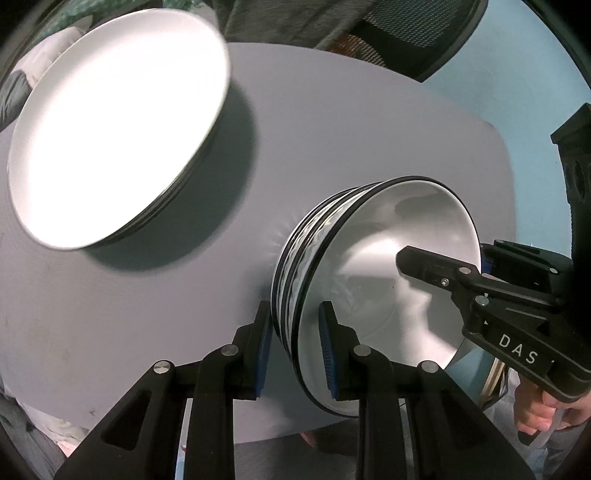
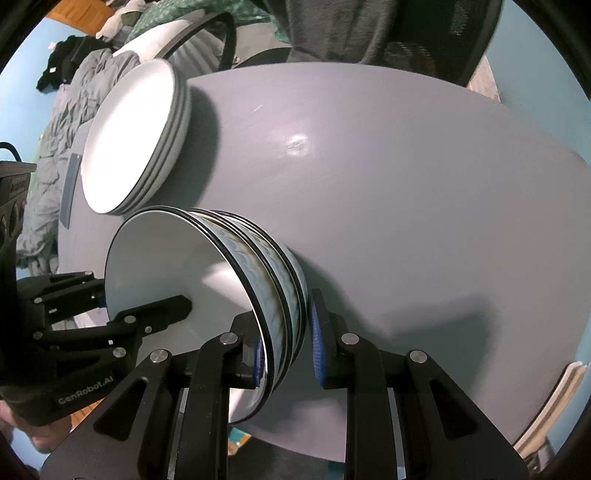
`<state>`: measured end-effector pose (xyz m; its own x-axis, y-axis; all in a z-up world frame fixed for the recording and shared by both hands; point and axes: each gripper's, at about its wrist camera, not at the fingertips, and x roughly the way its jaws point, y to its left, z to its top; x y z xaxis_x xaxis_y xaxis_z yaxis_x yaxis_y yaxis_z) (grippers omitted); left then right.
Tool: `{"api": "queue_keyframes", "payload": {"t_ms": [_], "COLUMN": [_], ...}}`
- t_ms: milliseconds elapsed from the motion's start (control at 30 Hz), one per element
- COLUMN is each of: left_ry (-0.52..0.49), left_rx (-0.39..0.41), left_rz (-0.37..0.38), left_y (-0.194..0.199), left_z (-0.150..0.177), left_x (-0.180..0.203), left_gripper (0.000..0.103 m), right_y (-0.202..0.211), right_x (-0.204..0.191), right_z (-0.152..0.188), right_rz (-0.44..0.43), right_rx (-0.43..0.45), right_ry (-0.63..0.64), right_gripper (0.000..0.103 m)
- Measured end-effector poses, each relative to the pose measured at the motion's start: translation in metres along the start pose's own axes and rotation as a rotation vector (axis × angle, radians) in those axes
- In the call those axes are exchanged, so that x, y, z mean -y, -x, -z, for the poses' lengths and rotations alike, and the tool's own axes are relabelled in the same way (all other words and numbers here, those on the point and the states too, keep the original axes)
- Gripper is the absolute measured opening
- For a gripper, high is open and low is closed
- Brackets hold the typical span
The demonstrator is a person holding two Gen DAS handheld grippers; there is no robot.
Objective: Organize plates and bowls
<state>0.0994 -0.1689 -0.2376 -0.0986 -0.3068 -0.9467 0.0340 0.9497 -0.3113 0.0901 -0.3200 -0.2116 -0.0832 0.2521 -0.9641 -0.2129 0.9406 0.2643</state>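
Note:
A stack of nested bowls (image 1: 369,266), white inside with dark rims and blue-grey patterned outsides, sits near the edge of a grey table (image 1: 332,140). My left gripper (image 1: 295,350) straddles the near rim of the stack with its jaws apart. My right gripper (image 2: 288,354) straddles the opposite rim of the bowls (image 2: 177,266), jaws apart too. Each gripper shows in the other's view: the right one (image 1: 480,280) and the left one (image 2: 110,317). A stack of white plates (image 1: 118,125) stands farther back on the table; it also shows in the right wrist view (image 2: 133,136).
The table (image 2: 406,184) ends close behind the bowls. A dark office chair (image 1: 417,29) stands at the far side. Crumpled grey cloth (image 2: 66,96) and a light blue wall lie beyond the plates.

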Motion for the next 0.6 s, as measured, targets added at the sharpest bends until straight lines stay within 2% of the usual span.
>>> {"api": "queue_keyframes", "payload": {"t_ms": [600], "left_ry": [0.049], "left_rx": [0.01], "left_rz": [-0.017], "left_y": [0.026], "left_z": [0.046], "left_x": [-0.093], "left_gripper": [0.024], "right_y": [-0.031], "right_x": [-0.079], "right_z": [0.008], "right_rz": [-0.023], "right_rx": [-0.002], "right_ry": [-0.039], "right_gripper": [0.021]}}
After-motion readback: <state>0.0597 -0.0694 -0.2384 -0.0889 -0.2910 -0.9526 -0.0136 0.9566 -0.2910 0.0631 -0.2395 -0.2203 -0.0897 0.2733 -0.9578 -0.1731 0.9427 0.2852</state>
